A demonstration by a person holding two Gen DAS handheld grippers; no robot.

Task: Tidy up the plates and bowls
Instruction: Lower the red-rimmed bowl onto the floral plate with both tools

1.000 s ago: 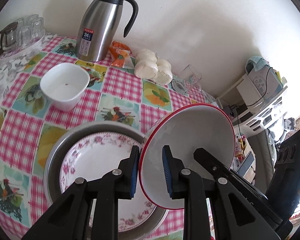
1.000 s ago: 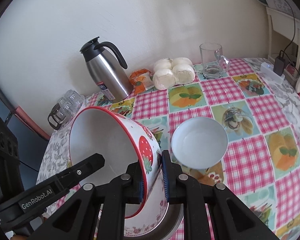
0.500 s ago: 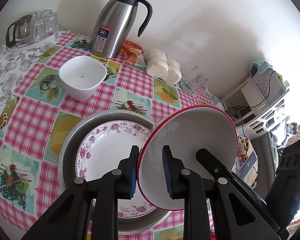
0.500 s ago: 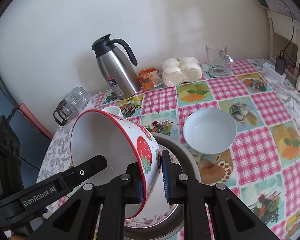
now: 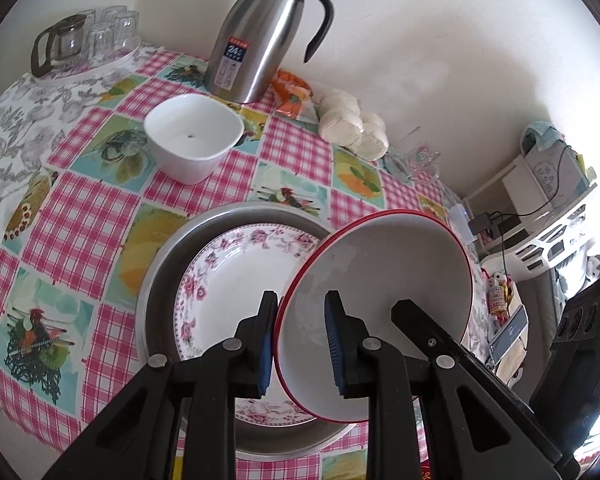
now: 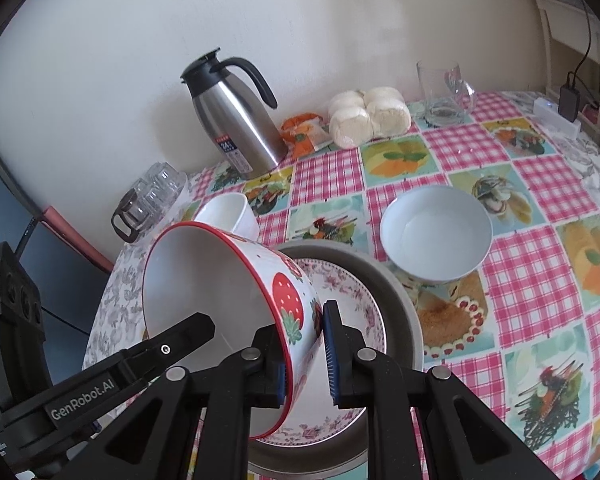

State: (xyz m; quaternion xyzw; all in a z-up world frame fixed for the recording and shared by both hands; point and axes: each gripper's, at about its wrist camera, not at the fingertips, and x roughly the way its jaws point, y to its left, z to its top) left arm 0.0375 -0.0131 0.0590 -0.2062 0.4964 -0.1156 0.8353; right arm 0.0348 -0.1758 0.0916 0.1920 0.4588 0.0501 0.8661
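A red-rimmed white bowl with strawberries (image 5: 380,280) (image 6: 288,300) hangs tilted on its side above a floral plate (image 5: 236,272) (image 6: 352,308). The plate lies in a round grey metal pan (image 5: 168,248) (image 6: 396,292). My left gripper (image 5: 300,344) is shut on one side of the bowl's rim. My right gripper (image 6: 304,352) is shut on the opposite side of the rim. A square white bowl (image 5: 192,136) (image 6: 228,208) stands behind the pan. A round white bowl (image 6: 436,236) sits to the pan's right.
A steel thermos jug (image 5: 260,36) (image 6: 232,116) stands by the wall. Beside it lie an orange packet (image 6: 304,132) and wrapped buns (image 5: 352,124) (image 6: 364,116). A glass mug (image 6: 440,92) is further right. A tray of glasses (image 5: 88,40) fills the far left corner.
Both grippers have carried the strawberry bowl together sideways and slightly lower over the floral plate. Neither grip has changed.
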